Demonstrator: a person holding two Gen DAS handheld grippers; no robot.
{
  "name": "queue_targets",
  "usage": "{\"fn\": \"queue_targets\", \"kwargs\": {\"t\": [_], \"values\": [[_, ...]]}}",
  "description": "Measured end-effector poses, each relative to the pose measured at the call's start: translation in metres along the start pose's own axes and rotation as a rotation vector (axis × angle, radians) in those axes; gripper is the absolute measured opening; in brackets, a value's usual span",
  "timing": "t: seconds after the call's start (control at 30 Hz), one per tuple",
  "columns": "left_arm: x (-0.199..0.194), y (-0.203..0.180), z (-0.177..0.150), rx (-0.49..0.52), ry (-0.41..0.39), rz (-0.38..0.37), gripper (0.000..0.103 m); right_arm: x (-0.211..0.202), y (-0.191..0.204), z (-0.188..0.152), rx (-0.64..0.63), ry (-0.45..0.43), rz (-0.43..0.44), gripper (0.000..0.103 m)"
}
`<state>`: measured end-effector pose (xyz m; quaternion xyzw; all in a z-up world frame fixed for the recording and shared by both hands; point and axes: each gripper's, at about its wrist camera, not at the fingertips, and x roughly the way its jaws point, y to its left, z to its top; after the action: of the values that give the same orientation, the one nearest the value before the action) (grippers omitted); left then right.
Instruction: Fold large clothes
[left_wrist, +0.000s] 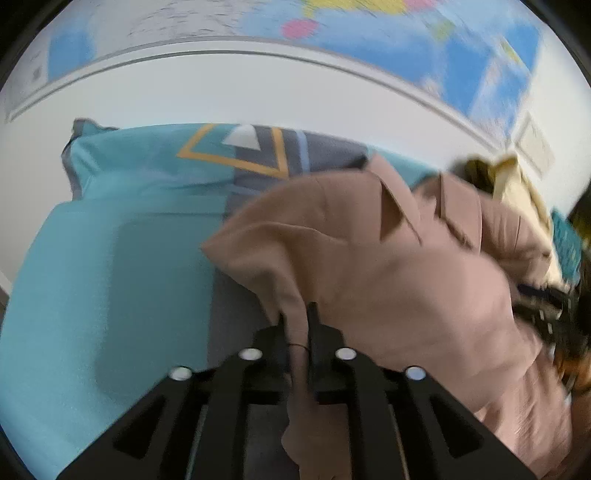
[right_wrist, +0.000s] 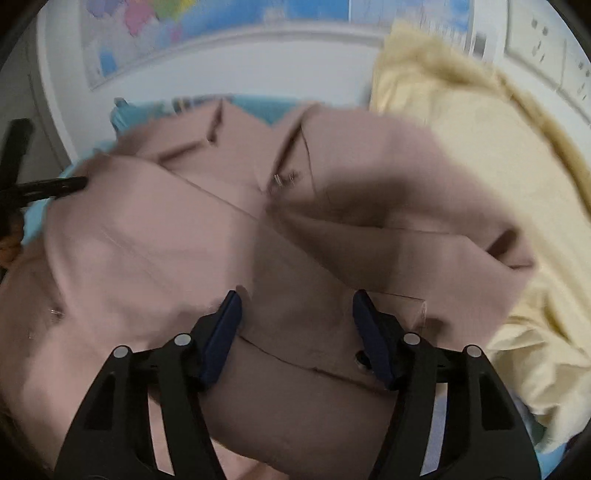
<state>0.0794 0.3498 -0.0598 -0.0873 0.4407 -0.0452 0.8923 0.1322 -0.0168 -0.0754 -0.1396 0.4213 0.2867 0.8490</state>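
Note:
A large dusty-pink coat (left_wrist: 388, 266) lies crumpled over the bed, its lapels showing. My left gripper (left_wrist: 297, 314) is shut on a fold of the pink coat, which runs down between its fingers, held above the bedding. In the right wrist view the same coat (right_wrist: 184, 229) fills the middle. My right gripper (right_wrist: 297, 299) is open, its blue-padded fingers (right_wrist: 225, 332) wide apart just over the coat, holding nothing. The left gripper's fingers (right_wrist: 62, 184) show at the left edge, pinching the coat.
A turquoise bedsheet (left_wrist: 103, 295) and a turquoise-grey pillow (left_wrist: 166, 166) lie to the left. A cream fleecy garment (right_wrist: 498, 184) is heaped at the right. A white wall with a world map (left_wrist: 443, 40) stands behind the bed.

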Motion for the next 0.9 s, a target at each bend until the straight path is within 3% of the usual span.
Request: {"fn": "queue_targets", "kwargs": {"t": [0.17, 0.23, 0.3, 0.33, 0.37, 0.47, 0.6, 0.7, 0.8, 0.9], "values": [[-0.018, -0.015, -0.003, 0.074, -0.062, 0.016, 0.042, -0.017, -0.017, 0.003, 0.072, -0.052, -0.007, 0.068], [-0.03, -0.02, -0.004, 0.104, -0.104, 0.026, 0.046, -0.016, -0.021, -0.002, 0.076, -0.022, -0.004, 0.074], [-0.037, -0.028, -0.006, 0.144, -0.131, 0.029, 0.056, -0.01, -0.02, -0.006, 0.057, 0.015, -0.012, 0.074], [-0.038, -0.032, -0.006, 0.16, -0.133, 0.026, 0.058, -0.008, -0.019, -0.009, 0.051, 0.017, -0.007, 0.069], [-0.037, -0.035, -0.007, 0.173, -0.131, 0.028, 0.058, -0.009, -0.019, -0.01, 0.05, 0.012, 0.002, 0.049], [-0.033, -0.043, -0.01, 0.202, -0.118, 0.059, 0.058, -0.015, -0.019, -0.005, 0.045, -0.012, -0.008, 0.004], [-0.037, -0.04, -0.012, 0.178, -0.125, 0.048, 0.059, -0.031, -0.016, 0.006, 0.012, -0.092, -0.142, 0.005], [-0.044, -0.034, -0.019, 0.161, -0.119, 0.038, 0.066, -0.018, -0.019, 0.004, 0.007, -0.049, -0.17, 0.005], [-0.05, -0.032, -0.032, 0.165, -0.099, 0.042, 0.067, -0.013, -0.023, -0.004, 0.034, -0.025, -0.157, 0.018], [-0.058, -0.031, -0.046, 0.167, -0.074, 0.018, 0.07, -0.038, -0.025, -0.009, 0.078, -0.065, -0.124, 0.041]]}}
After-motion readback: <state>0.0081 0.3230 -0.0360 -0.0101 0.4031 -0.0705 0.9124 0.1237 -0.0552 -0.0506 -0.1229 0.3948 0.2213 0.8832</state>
